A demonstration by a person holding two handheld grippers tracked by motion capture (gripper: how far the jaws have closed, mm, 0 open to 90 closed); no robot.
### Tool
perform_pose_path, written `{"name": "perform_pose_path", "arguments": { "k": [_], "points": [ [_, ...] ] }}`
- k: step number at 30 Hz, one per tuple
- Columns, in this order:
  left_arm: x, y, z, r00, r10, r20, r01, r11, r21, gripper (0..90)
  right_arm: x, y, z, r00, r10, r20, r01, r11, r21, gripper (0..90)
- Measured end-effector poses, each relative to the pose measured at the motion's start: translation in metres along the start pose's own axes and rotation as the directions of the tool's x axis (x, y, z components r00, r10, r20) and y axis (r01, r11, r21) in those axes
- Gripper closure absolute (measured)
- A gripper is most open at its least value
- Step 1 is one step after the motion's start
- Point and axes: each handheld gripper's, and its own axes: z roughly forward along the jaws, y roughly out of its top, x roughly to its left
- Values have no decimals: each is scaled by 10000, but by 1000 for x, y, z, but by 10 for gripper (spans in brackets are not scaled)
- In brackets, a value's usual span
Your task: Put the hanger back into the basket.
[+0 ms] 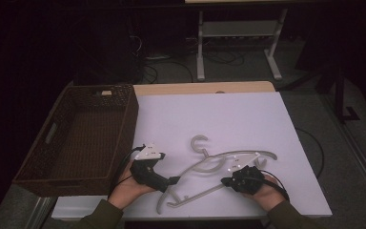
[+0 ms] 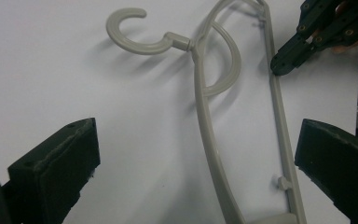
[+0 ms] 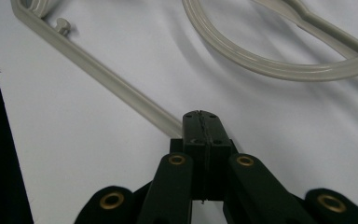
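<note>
We keep the right gripper (image 3: 200, 122) clenched, seemingly on the hanger (image 1: 209, 168) bar at lower centre, then bring the released left gripper (image 2: 196, 158) squarely around its arm.

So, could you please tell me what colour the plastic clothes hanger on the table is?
The plastic clothes hanger is plain light grey, clearest in the left gripper view.
</note>
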Motion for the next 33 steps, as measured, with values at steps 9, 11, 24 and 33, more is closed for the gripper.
{"name": "perform_pose_path", "arguments": {
  "k": [9, 11, 24, 33],
  "points": [
    [-1, 4, 26, 9999, -74, 126, 67, 9987, 506, 56, 0, 0, 0, 10000, 16, 0, -16, 10000, -10, 896],
    [-1, 5, 31, 9999, -71, 97, 64, 9978, 663, 98, 0, 0, 0, 10000, 19, -8, -19, 10000, 4, 895],
    [-4, 11, 52, 9996, 282, 42, -285, 9926, 1177, 368, 0, 0, 0, 10000, 57, -11, -57, 10000, 13, 896],
    [-7, 14, 66, 9994, 351, 37, -353, 9895, 1400, 610, -1, 0, -1, 10000, 40, -8, -40, 10000, 17, 896]
  ]
}}
